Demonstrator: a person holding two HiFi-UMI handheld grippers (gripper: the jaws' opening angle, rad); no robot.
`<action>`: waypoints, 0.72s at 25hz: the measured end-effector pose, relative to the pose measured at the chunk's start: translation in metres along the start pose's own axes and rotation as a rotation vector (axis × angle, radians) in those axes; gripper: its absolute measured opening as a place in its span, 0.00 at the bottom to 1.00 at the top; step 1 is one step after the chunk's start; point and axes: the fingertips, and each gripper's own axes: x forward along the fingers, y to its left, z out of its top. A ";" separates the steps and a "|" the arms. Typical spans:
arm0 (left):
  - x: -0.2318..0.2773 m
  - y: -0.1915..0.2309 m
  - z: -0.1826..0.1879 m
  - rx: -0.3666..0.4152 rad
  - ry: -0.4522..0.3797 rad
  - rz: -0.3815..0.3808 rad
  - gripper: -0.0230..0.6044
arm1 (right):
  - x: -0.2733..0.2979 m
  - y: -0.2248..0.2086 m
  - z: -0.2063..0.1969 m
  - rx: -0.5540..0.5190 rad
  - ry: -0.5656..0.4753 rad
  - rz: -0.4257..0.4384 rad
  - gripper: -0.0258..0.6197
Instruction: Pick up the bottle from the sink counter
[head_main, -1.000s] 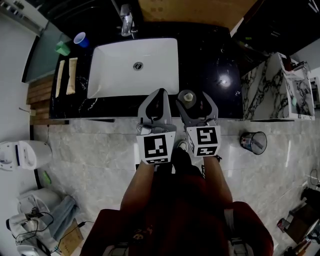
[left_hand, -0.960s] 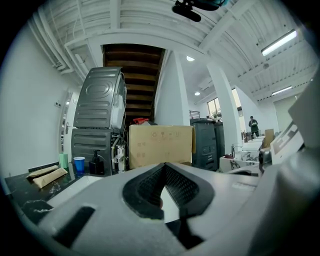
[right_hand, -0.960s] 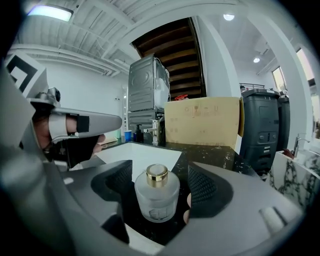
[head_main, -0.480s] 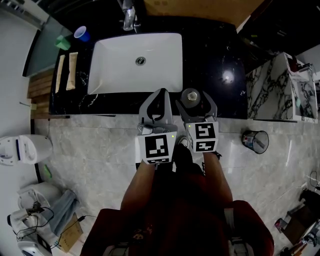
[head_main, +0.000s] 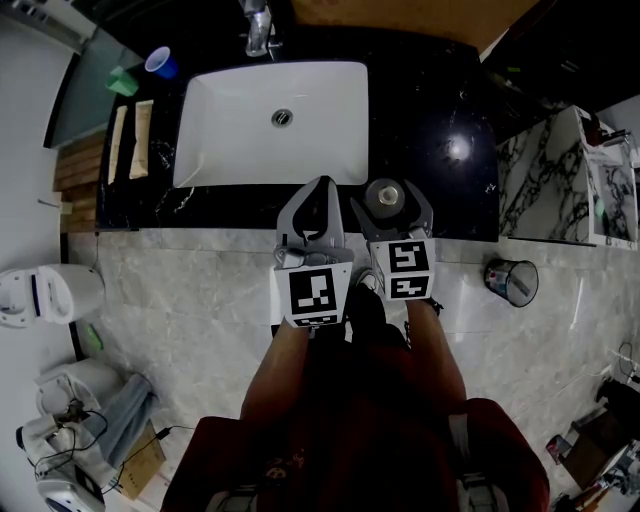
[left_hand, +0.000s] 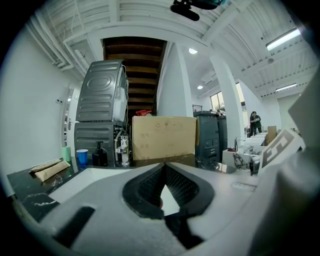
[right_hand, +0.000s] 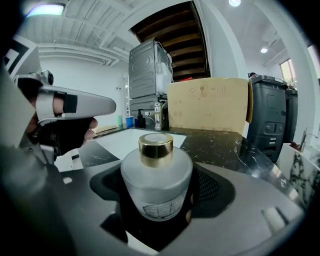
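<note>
A squat frosted-glass bottle (head_main: 384, 196) with a gold cap stands upright on the black counter (head_main: 430, 110), near its front edge and right of the sink. My right gripper (head_main: 391, 201) has its jaws on either side of the bottle (right_hand: 156, 177). They have just been opening, and a gap shows at the right pad (right_hand: 209, 187), so it is open. My left gripper (head_main: 320, 186) hovers beside it over the counter's front edge, jaws together and nothing in them (left_hand: 165, 168). It also shows at the left of the right gripper view (right_hand: 75, 105).
A white sink basin (head_main: 230, 140) with a faucet (head_main: 257, 30) lies left of the bottle. A blue cup (head_main: 158, 63) and two tubes (head_main: 132, 150) sit at the counter's far left. A marble-topped unit (head_main: 545, 180) stands right, with a small bin (head_main: 510, 283) on the floor.
The right jaws have spread slightly wider around the bottle and both grippers have sunk a little toward the counter. The bottle has not moved.
</note>
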 end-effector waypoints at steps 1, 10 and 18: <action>0.001 0.001 0.000 -0.002 0.000 0.001 0.04 | 0.001 0.000 -0.001 -0.005 0.004 -0.002 0.61; 0.006 0.006 -0.005 -0.009 0.009 0.001 0.04 | 0.006 0.000 -0.003 -0.030 0.026 -0.016 0.60; 0.005 0.006 -0.005 -0.011 0.009 -0.006 0.04 | 0.006 0.001 -0.003 -0.054 0.026 -0.019 0.57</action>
